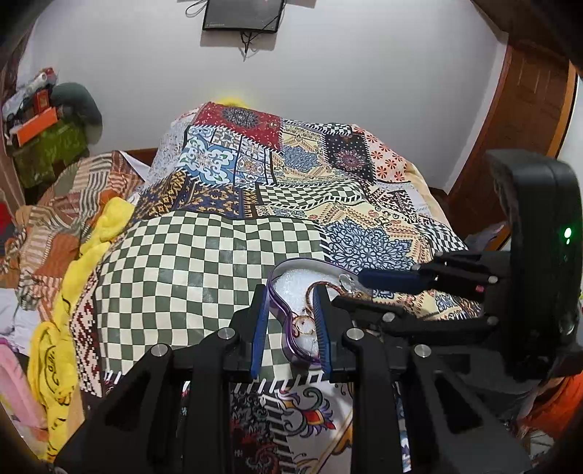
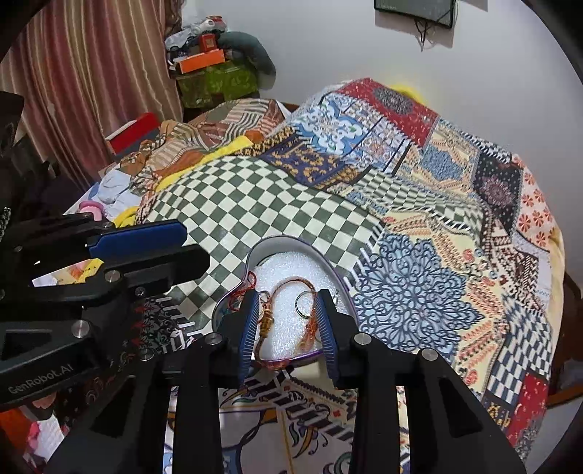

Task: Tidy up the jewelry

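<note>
A heart-shaped purple-rimmed jewelry box (image 2: 255, 255) with a white foam lining lies on the patchwork bed cover. Inside it lie a red-and-orange thread bracelet (image 2: 277, 288) with gold beads and a thin ring (image 2: 304, 302). My right gripper (image 2: 288, 328) is open, its fingers straddling the near part of the box over the bracelet. My left gripper (image 1: 289, 328) is open at the box's rim (image 1: 280, 313), with gold rings (image 1: 304, 325) between its fingers. The right gripper's blue-padded fingers (image 1: 390, 279) show in the left wrist view beside the box, and the left gripper's fingers (image 2: 145, 237) show in the right wrist view.
The patchwork bed cover (image 1: 218, 237) spreads over the bed. Yellow cloth (image 1: 87, 255) and crumpled fabrics lie at the left. A stack of boxes (image 2: 215, 73) stands by the curtain. A wooden door (image 1: 528, 109) is at the right. A monitor (image 1: 242, 14) hangs on the wall.
</note>
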`<state>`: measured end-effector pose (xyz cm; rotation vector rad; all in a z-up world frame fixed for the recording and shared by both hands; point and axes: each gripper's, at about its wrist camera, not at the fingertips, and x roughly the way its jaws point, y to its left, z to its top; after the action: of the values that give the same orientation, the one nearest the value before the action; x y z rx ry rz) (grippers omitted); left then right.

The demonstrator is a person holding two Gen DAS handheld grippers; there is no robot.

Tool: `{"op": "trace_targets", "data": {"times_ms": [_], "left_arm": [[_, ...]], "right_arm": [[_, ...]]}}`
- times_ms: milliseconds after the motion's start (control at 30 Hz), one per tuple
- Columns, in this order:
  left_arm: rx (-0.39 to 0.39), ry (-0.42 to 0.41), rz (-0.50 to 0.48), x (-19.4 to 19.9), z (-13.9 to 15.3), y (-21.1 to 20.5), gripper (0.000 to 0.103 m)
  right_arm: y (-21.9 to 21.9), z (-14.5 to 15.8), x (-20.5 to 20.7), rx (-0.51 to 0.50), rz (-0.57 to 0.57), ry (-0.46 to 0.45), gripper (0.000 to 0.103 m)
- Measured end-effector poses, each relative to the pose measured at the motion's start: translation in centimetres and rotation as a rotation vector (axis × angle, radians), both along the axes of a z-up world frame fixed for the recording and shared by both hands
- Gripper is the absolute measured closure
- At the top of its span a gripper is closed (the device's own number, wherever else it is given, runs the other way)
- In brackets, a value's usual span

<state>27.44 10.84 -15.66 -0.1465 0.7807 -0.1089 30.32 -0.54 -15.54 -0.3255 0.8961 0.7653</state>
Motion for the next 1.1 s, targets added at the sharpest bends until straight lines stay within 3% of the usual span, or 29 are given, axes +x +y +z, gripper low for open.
{"op": "trace_targets", "data": {"times_ms": [300, 433, 467, 567, 733, 833, 933, 1000, 1033, 1100], "left_arm": [[0.013, -0.083, 0.023, -3.3, 4.2, -0.8, 0.080], [0.040, -0.177, 0.028, -6.2, 7.7, -2.0, 0.079], [0.051, -0.202, 0.030, -6.9, 8.6, -2.4, 0.077], [0.092, -0.308, 0.052, -10.1, 11.1, -3.7, 0.058], [0.104, -0.454, 0.091, -15.8, 14.4, -5.3, 0.051], [0.098, -0.525, 0.118, -18.8, 15.9, -5.9, 0.044], [0.115, -0.607, 0.154, -21.5, 17.2, -6.6, 0.031], [0.132, -0.653, 0.180, -22.9, 17.9, -7.0, 0.013], [0.142, -0.676, 0.191, -23.5, 18.1, -7.3, 0.011], [0.155, -0.707, 0.205, -24.4, 18.4, -7.5, 0.007]], "right_arm": [[-2.9, 5.4, -2.9, 0.078, -0.054, -0.135, 0.074], [-4.7, 9.1, -5.4, 0.150, -0.076, -0.222, 0.074], [-5.5, 10.5, -6.4, 0.178, -0.082, -0.253, 0.074], [-7.2, 13.5, -9.2, 0.246, -0.101, -0.330, 0.074], [-9.9, 17.0, -13.7, 0.377, -0.133, -0.425, 0.072], [-11.5, 18.4, -16.2, 0.440, -0.164, -0.483, 0.055], [-12.6, 19.2, -18.8, 0.480, -0.191, -0.555, 0.040], [-12.7, 19.4, -19.9, 0.480, -0.216, -0.599, 0.027], [-12.8, 19.4, -20.4, 0.480, -0.230, -0.620, 0.019], [-12.7, 19.4, -21.2, 0.484, -0.252, -0.654, 0.013]]}}
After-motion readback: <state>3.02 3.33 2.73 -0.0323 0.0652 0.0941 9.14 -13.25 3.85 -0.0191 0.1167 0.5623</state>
